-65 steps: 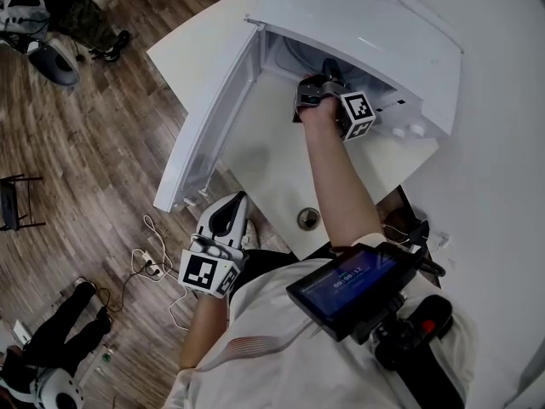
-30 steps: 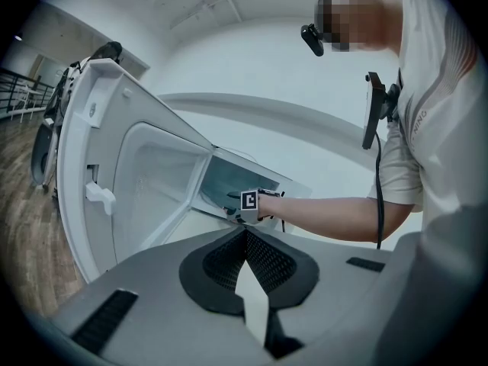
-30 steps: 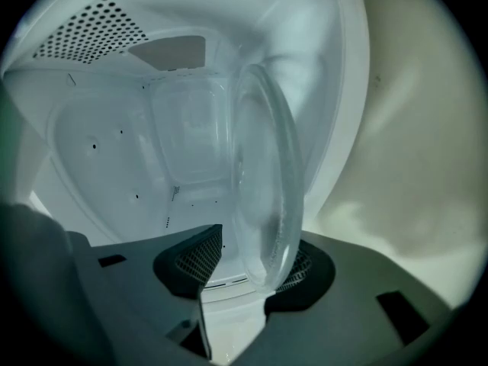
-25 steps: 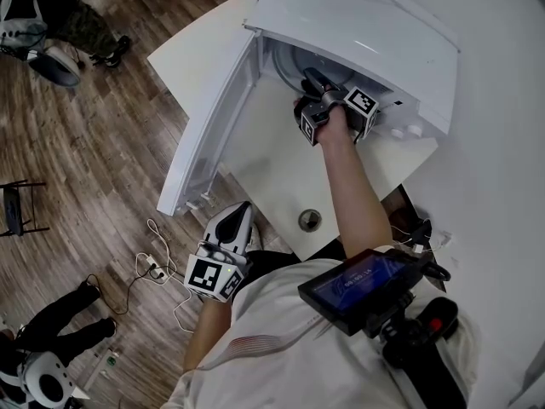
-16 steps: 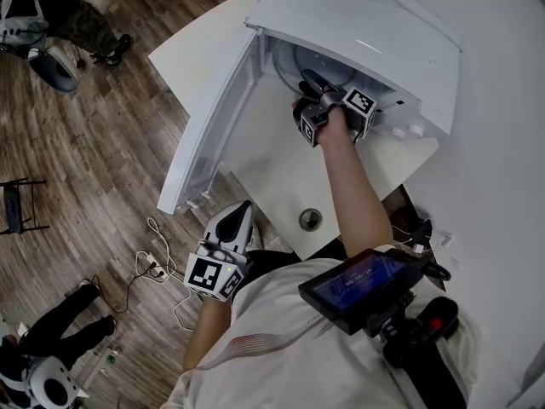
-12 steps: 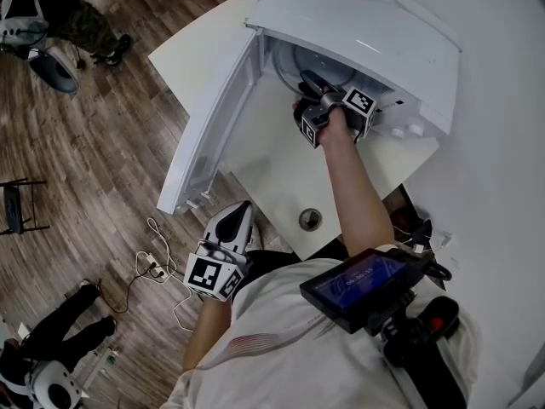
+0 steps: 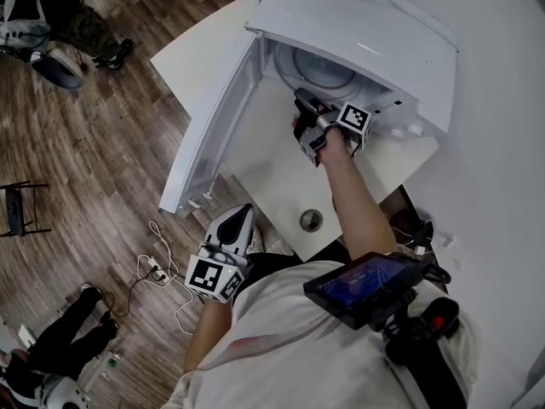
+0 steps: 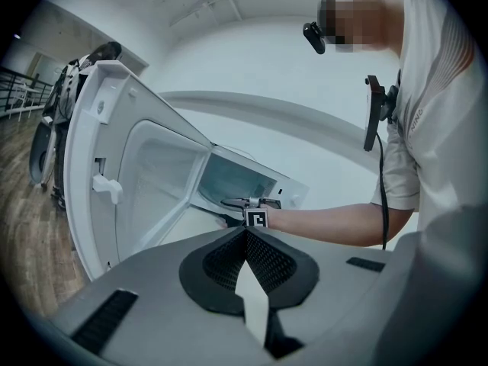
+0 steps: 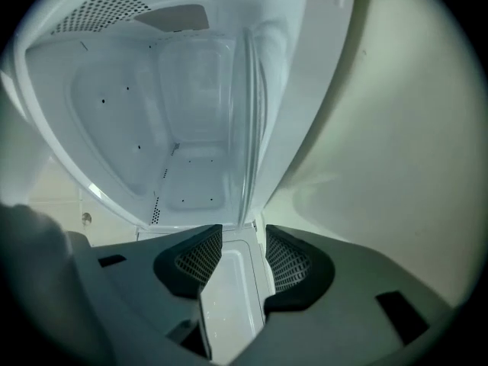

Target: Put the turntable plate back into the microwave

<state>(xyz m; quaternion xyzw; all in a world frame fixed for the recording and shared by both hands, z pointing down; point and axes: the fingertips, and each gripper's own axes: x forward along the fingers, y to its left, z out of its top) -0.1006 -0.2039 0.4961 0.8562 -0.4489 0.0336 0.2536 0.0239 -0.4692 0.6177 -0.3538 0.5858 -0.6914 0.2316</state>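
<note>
The white microwave [image 7: 366, 24] stands on a white table with its door [image 7: 213, 118] swung open to the left. The round turntable plate [image 7: 322, 68] lies inside the cavity, partly hidden under the microwave's top. My right gripper [image 7: 301, 102] sits at the mouth of the cavity, just in front of the plate, open with nothing between its jaws. In the right gripper view only the microwave's white inside shows beyond the right gripper [image 9: 242, 235]. My left gripper [image 7: 240, 215] hangs low beside the table's front edge, shut and empty. The left gripper [image 8: 245, 235] looks across at the open door [image 8: 114, 174].
The table [image 7: 281, 177] has a round cable hole [image 7: 311, 220] near its front edge. Cables and a power strip [image 7: 153, 262] lie on the wooden floor at the left. A person [image 7: 60, 339] is at the lower left, and a screen [image 7: 366, 284] hangs at my chest.
My right gripper has drawn back out of the cavity toward the door side and rolled, and more of the plate now shows inside. The left gripper has stayed put.
</note>
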